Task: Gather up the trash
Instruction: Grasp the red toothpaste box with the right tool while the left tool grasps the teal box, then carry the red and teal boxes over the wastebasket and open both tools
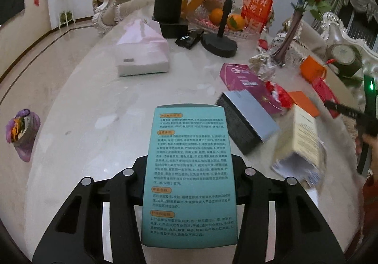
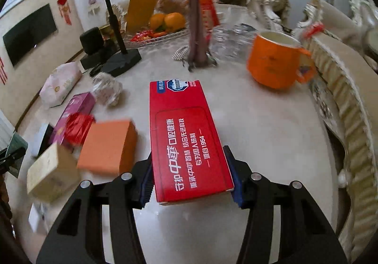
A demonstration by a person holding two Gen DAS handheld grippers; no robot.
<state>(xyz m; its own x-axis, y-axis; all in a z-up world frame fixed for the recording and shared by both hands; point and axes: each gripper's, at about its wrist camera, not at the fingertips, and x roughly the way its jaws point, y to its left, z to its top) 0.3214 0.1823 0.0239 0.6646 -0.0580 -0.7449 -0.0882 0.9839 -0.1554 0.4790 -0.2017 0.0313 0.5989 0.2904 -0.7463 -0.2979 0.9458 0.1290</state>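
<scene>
Currently, the state of the task is as follows.

1. Left gripper (image 1: 189, 183): its jaws are closed on a teal box (image 1: 189, 174), gripped across its width. The box stands out past the fingers toward 12 o'clock in the left wrist view, over the table (image 1: 94, 103).

2. Right gripper (image 2: 190, 175): its blue pads (image 2: 237, 189) press both long sides of a red box (image 2: 186, 141). The box points toward 12 o'clock over the table surface.

3. Done so far, as a judgement: two pieces of trash are picked up, one per gripper. Neither has been dropped anywhere yet.

4. Likely drop point: a purple bag (image 1: 22, 132) with mixed contents sits on the floor at 9 o'clock in the left wrist view, well apart from the table. Whether it is the intended bin cannot be confirmed.

5. Left on the table, right wrist view:
   - an orange box (image 2: 106, 145) at 9 o'clock of the red box, just beside it;
   - a cream box (image 2: 50, 171) at 8 o'clock;
   - a purple box (image 2: 75, 110) with a red wrapper (image 2: 79, 125) on it, at 10 o'clock;
   - a foil wad (image 2: 107, 89) at 11 o'clock.

6. Also left, left wrist view: a grey box (image 1: 248, 122) at 2 o'clock of the teal box.

7. Probably not trash: the mug (image 2: 276, 60), the vase (image 2: 197, 20), the fruit tray (image 2: 163, 37) and the tissue pack (image 1: 143, 51).

8. Judgement: the task is at an early stage; most of the litter remains.
</scene>
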